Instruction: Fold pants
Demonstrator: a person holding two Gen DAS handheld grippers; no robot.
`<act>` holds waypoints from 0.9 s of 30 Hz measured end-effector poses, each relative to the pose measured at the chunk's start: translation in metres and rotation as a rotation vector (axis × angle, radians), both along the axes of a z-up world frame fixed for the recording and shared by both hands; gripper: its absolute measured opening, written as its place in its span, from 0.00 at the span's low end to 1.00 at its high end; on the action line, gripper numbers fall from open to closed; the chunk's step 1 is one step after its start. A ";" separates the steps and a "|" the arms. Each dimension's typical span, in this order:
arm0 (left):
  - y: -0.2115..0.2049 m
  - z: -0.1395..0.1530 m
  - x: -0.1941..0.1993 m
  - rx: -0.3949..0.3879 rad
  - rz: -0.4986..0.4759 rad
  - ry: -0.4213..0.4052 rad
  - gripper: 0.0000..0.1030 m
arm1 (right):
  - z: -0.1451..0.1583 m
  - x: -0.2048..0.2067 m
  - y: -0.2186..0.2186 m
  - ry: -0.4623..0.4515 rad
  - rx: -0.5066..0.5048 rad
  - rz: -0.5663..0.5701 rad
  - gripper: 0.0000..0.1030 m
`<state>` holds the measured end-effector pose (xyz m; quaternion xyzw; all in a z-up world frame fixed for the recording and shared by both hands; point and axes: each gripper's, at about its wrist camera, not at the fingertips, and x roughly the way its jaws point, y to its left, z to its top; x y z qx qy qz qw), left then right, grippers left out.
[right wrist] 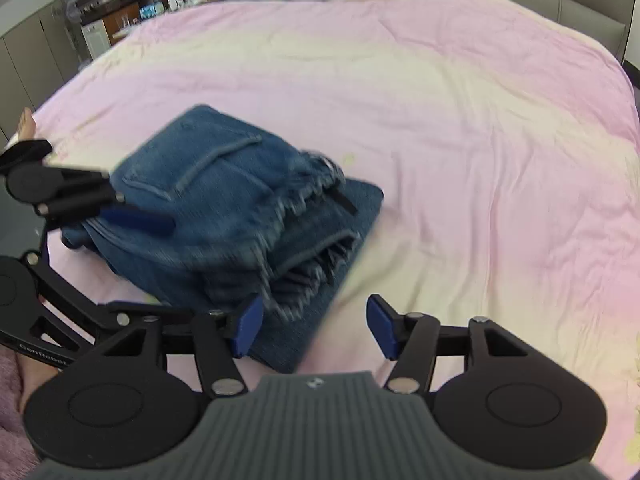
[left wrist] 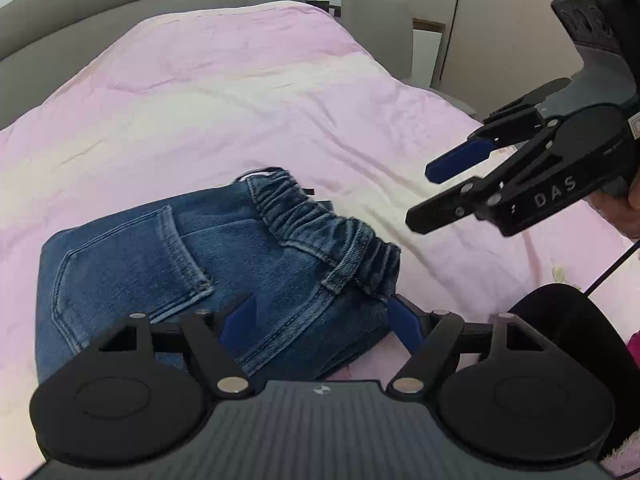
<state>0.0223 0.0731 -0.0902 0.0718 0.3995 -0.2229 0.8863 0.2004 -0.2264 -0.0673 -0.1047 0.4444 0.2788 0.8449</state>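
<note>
Closest in on the left wrist view, the left gripper point(left wrist: 324, 318) hangs low over the near edge of the folded jeans point(left wrist: 192, 264), its blue pads point(left wrist: 240, 320) spread wide with denim showing between them and nothing pinched. Its left pad sits over the cloth, its right pad just off the jeans' edge above the sheet. Right there under the fingers, the pants lie in a compact blue bundle on the pink bedsheet point(left wrist: 248, 92), back pocket point(left wrist: 132, 256) facing up and the gathered elastic waistband point(left wrist: 320, 228) bunched along the right side. A belt loop shows just below that waistband.

Over on the right wrist view, the right gripper point(right wrist: 316, 326) is parted wide too, holding nothing; its left pad point(right wrist: 250, 326) lies close to the waistband end of the jeans point(right wrist: 224, 200), its right pad over bare sheet. That view is motion-blurred around the denim, so contact there cannot be judged. From the left camera, the right gripper point(left wrist: 430, 194) floats above the sheet, apart from the waistband, off to its right.

Further back, the bedsheet point(right wrist: 440, 100) runs wrinkled up to a grey padded headboard point(left wrist: 120, 12), with pale wardrobe doors point(left wrist: 500, 20) beyond.
</note>
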 end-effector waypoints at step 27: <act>0.196 -0.051 -0.042 0.116 0.382 0.121 0.36 | -0.008 0.059 0.046 0.229 0.366 -0.279 0.10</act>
